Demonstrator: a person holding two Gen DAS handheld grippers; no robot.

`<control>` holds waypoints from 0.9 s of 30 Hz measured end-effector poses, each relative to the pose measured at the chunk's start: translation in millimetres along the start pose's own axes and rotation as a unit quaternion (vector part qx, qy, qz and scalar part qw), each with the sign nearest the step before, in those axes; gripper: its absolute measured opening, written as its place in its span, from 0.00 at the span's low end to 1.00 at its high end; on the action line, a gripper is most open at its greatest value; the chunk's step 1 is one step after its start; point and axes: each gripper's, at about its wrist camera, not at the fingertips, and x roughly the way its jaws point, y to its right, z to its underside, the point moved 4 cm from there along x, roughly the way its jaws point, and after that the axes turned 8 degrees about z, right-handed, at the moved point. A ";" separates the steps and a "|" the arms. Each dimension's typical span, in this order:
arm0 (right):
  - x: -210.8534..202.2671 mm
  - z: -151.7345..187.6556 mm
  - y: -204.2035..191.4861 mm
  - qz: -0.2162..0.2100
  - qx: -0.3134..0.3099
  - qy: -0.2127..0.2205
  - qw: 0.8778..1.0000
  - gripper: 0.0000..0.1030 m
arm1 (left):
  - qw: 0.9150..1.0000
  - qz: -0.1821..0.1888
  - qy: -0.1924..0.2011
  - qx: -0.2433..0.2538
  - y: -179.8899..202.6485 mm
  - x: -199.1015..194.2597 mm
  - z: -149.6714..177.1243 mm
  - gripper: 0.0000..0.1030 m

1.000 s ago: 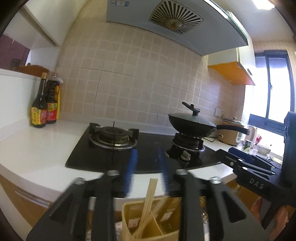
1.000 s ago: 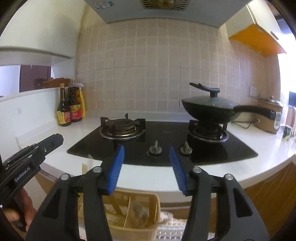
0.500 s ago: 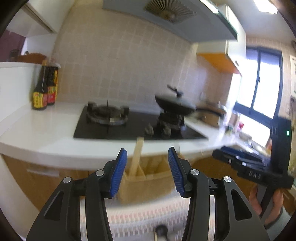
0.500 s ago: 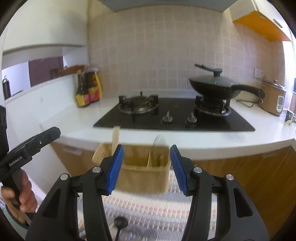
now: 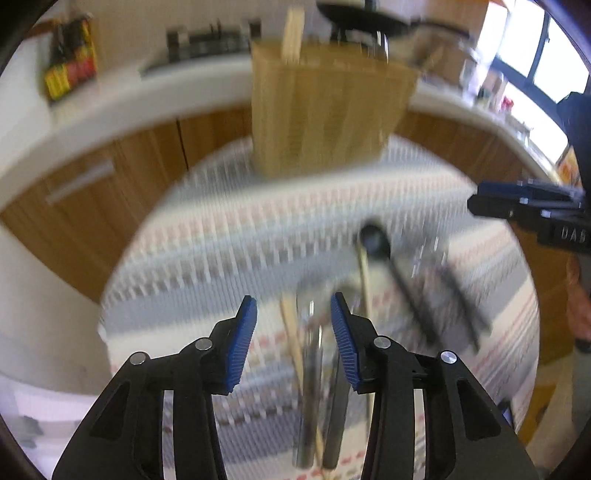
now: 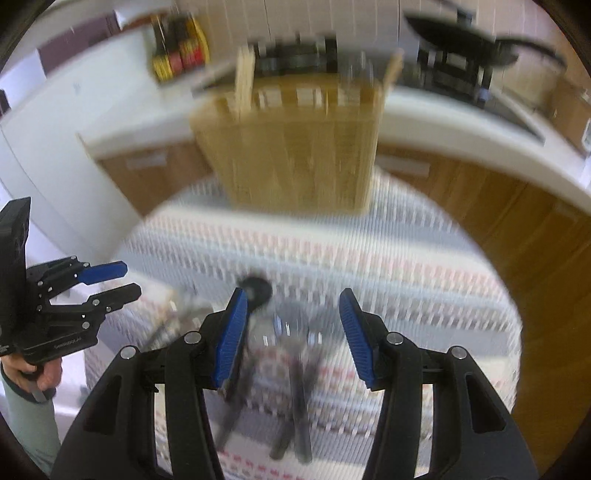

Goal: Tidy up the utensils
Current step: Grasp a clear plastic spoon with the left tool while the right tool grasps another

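A tan utensil holder (image 5: 325, 110) stands at the far end of a striped mat (image 5: 207, 243); it also shows in the right wrist view (image 6: 291, 147), with wooden chopsticks (image 6: 244, 79) upright in it. Several loose utensils lie on the mat: a black ladle (image 5: 376, 240), dark-handled pieces (image 5: 454, 291), wooden chopsticks (image 5: 291, 332) and metal pieces (image 5: 314, 369). My left gripper (image 5: 293, 325) is open and empty above the chopsticks and metal pieces. My right gripper (image 6: 291, 325) is open and empty over the dark utensils (image 6: 295, 387). Both views are motion-blurred.
A white counter (image 6: 461, 122) with wooden cabinets (image 6: 517, 221) curves behind the mat. On it are a stove and black pan (image 6: 461, 26) and sauce bottles (image 6: 177, 48). The striped mat (image 6: 406, 266) covers the table.
Both cameras have tilted down from the stove and wall to the mat. The holder has shifted up in view and the loose utensils now lie under both open grippers.
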 end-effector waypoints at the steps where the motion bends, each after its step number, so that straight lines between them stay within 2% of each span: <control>1: 7.2 5.5 2.0 0.002 0.003 -0.014 1.000 0.47 | 1.000 -0.001 -0.017 0.006 -0.9 7.9 7.8 0.38; 3: 17.0 13.1 8.5 0.000 0.013 -0.030 0.999 0.42 | 0.999 -0.008 -0.030 0.019 0.9 15.3 15.8 0.38; 4: 22.0 17.0 11.9 -0.002 0.016 -0.040 0.999 0.32 | 0.999 -0.014 -0.036 0.029 1.9 18.5 20.3 0.37; 5: 25.3 19.2 14.7 -0.002 0.018 -0.046 0.999 0.31 | 0.999 -0.015 -0.039 0.034 3.2 19.5 22.4 0.36; 7: 32.8 24.4 21.1 -0.003 0.027 -0.060 0.998 0.31 | 0.998 -0.012 -0.045 0.041 4.5 21.4 26.3 0.31; 10: 41.2 31.9 28.2 -0.036 0.045 -0.081 0.995 0.31 | 0.998 -0.008 -0.046 0.041 -0.6 23.1 29.6 0.25; 12: 40.0 35.3 24.1 -0.057 0.040 -0.082 0.994 0.30 | 0.998 -0.003 -0.046 0.036 -5.5 24.2 30.7 0.22; 15: 40.3 36.8 12.1 -0.067 0.016 -0.080 0.994 0.29 | 0.998 0.003 -0.049 0.036 -5.6 27.1 29.5 0.21; 21: 53.2 36.1 -2.0 -0.059 0.000 -0.102 0.993 0.25 | 0.998 0.001 -0.055 0.034 -5.0 29.4 32.3 0.21; 27: 61.7 32.1 -8.1 -0.030 -0.015 -0.115 0.993 0.25 | 0.997 -0.006 -0.065 0.041 -3.0 38.9 25.1 0.21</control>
